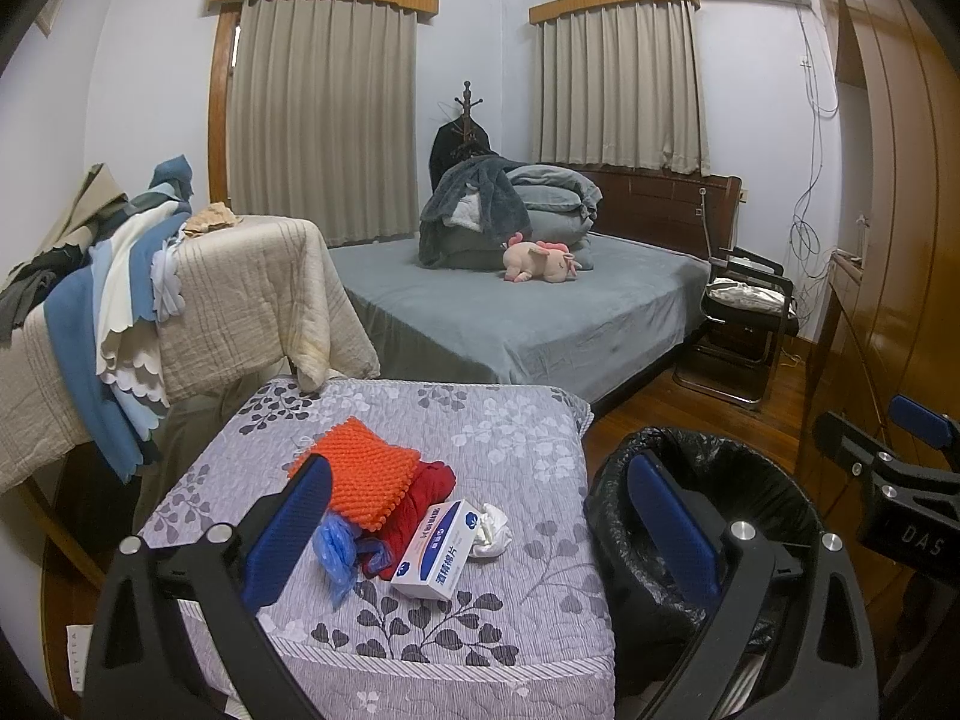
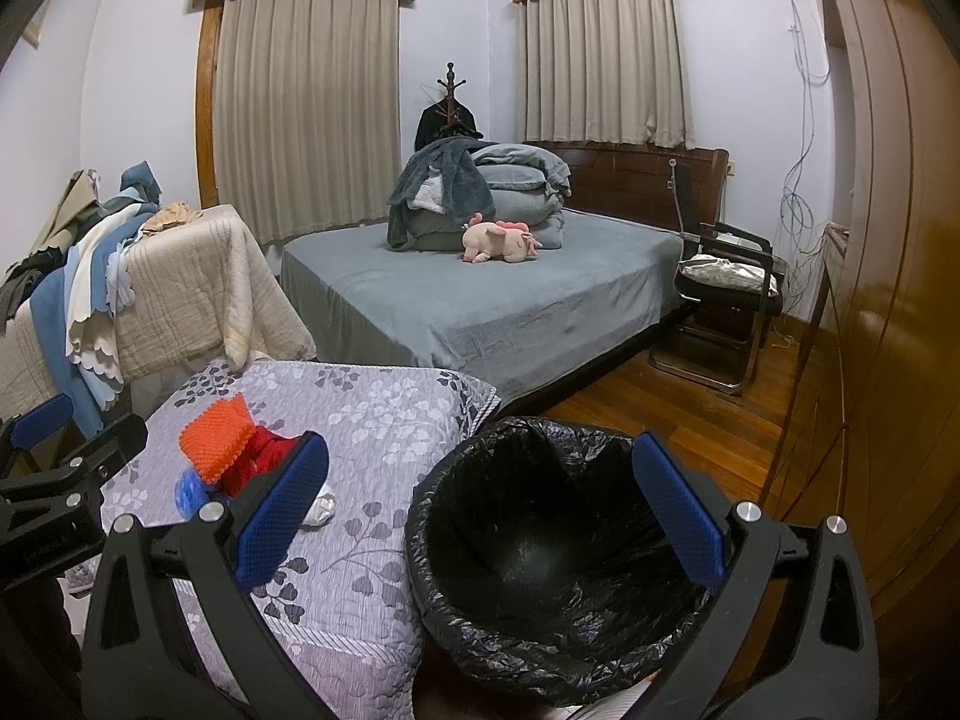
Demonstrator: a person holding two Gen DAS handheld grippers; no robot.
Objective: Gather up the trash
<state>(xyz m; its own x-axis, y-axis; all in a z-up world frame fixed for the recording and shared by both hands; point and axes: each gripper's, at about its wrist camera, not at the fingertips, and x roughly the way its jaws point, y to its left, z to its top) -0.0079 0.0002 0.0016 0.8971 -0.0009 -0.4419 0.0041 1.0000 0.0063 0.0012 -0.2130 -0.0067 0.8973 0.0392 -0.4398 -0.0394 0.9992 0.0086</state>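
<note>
A white and blue carton (image 1: 436, 549) lies on the grey leaf-print quilt (image 1: 510, 438), with a crumpled white tissue (image 1: 491, 531) at its right and a blue plastic wad (image 1: 336, 546) at its left. My left gripper (image 1: 480, 531) hangs open just above them, nothing held. A bin lined with a black bag (image 2: 540, 546) stands right of the quilt. My right gripper (image 2: 480, 516) is open over the bin's near rim. The tissue (image 2: 319, 509) peeks out beside its left finger.
Orange (image 1: 366, 480) and red (image 1: 420, 504) knitted pieces lie behind the carton. Draped cloths (image 1: 198, 306) hang at the left, a grey bed (image 1: 522, 312) with a pink plush toy (image 1: 540, 261) stands behind, a chair (image 1: 750, 312) and a wooden wardrobe (image 2: 888, 300) at the right.
</note>
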